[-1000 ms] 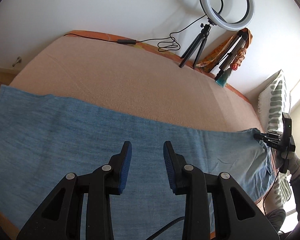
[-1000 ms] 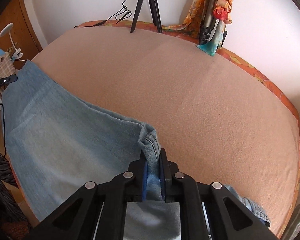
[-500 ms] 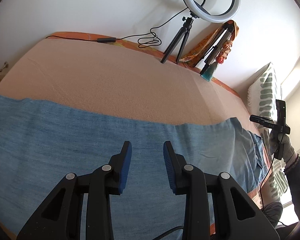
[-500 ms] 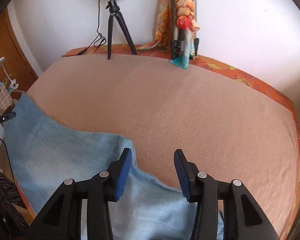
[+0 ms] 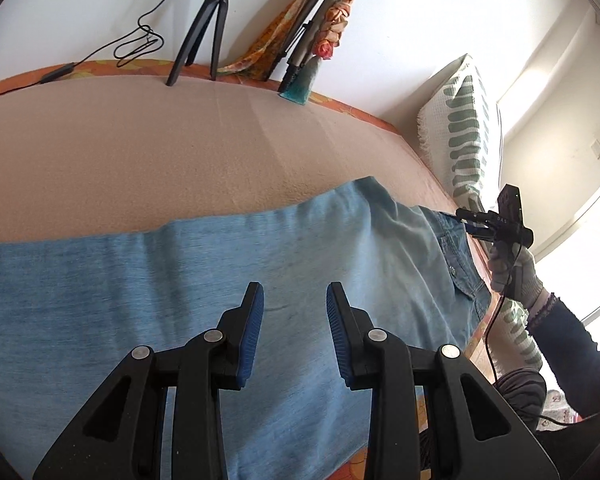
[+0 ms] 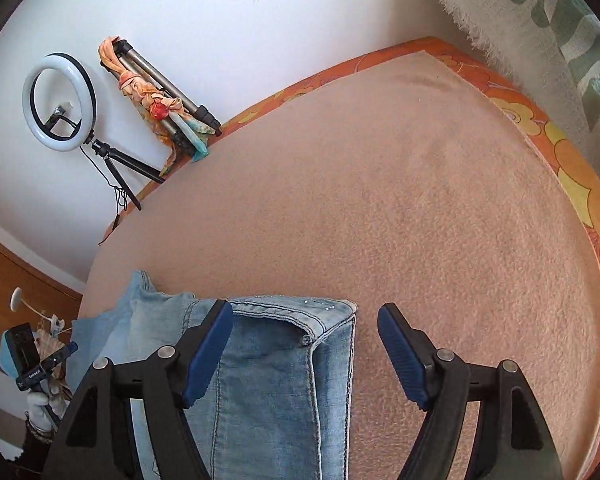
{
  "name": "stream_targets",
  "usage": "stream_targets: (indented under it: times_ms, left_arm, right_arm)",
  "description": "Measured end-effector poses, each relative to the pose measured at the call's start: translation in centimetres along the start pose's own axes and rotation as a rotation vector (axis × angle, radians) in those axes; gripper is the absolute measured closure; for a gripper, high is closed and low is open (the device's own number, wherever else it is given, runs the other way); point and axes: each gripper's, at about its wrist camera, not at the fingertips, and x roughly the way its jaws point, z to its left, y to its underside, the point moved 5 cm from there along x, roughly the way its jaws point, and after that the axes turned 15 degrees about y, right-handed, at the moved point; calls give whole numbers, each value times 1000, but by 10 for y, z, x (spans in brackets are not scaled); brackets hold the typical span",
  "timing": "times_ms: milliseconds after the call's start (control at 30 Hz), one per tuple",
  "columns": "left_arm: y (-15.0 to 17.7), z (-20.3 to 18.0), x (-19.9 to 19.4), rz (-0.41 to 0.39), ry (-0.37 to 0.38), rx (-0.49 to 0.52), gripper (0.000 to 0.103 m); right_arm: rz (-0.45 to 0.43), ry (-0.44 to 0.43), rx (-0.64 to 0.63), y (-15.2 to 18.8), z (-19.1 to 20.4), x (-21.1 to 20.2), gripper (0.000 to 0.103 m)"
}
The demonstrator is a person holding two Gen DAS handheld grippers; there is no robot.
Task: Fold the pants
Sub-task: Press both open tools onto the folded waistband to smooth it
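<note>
Pants lay flat on the bed, both grippers empty.

We saw the blue denim pants (image 5: pixel 228 280) spread lengthwise over the peach blanket (image 5: pixel 140 152) of the bed, waistband end (image 6: pixel 292 308) toward the pillow (image 5: pixel 466 132). Our left gripper (image 5: pixel 295 304) hovered over the legs, its fingers spread and holding nothing. Our right gripper (image 6: pixel 305 332) hung over the waistband corner, fingers (image 6: pixel 208 352) spread wide, one above the denim and the other above bare blanket. A ring light (image 6: pixel 59 102) on a tripod and a scarf-wrapped tripod (image 6: pixel 160 100) stood against the wall. We saw no containers.
</note>
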Motion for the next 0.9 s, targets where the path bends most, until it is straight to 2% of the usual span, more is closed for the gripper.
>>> stream_targets:
  times_ms: [67, 167, 300, 400, 533, 567, 633, 667, 700, 767, 800, 900]
  left_arm:
    - [-3, -14, 16, 15, 35, 1, 72]
    - [-15, -39, 38, 19, 98, 18, 72]
    - [-37, -74, 75, 44, 142, 101, 72]
    - [-55, -87, 108, 62, 138, 135, 72]
    - [-72, -82, 148, 83, 144, 101, 72]
    - [-74, -78, 157, 92, 136, 100, 72]
    - [-76, -68, 172, 108, 69, 120, 72]
    - [-76, -62, 178, 114, 46, 115, 72]
    - [-76, -53, 182, 119, 25, 98, 72]
    - [-75, -37, 187, 114, 13, 45, 72]
    - [-74, -31, 189, 111, 20, 22, 72]
    - [-72, -26, 185, 68, 55, 16, 72]
  right_arm:
    - [13, -4, 4, 3, 2, 10, 25]
    - [-15, -32, 12, 3, 8, 11, 24]
    - [-18, -58, 18, 5, 9, 11, 29]
    - [-16, -69, 30, 6, 7, 10, 35]
    - [-9, -86, 42, 9, 2, 8, 38]
    - [-10, -86, 41, 9, 2, 8, 38]
    - [-14, -78, 45, 10, 3, 8, 38]
    - [-11, -71, 47, 10, 4, 9, 42]
    - [3, -65, 41, 12, 6, 11, 58]
    - [12, -48, 36, 16, 13, 10, 73]
    - [2, -25, 26, 16, 17, 6, 79]
    - [-55, 23, 18, 12, 27, -22, 83]
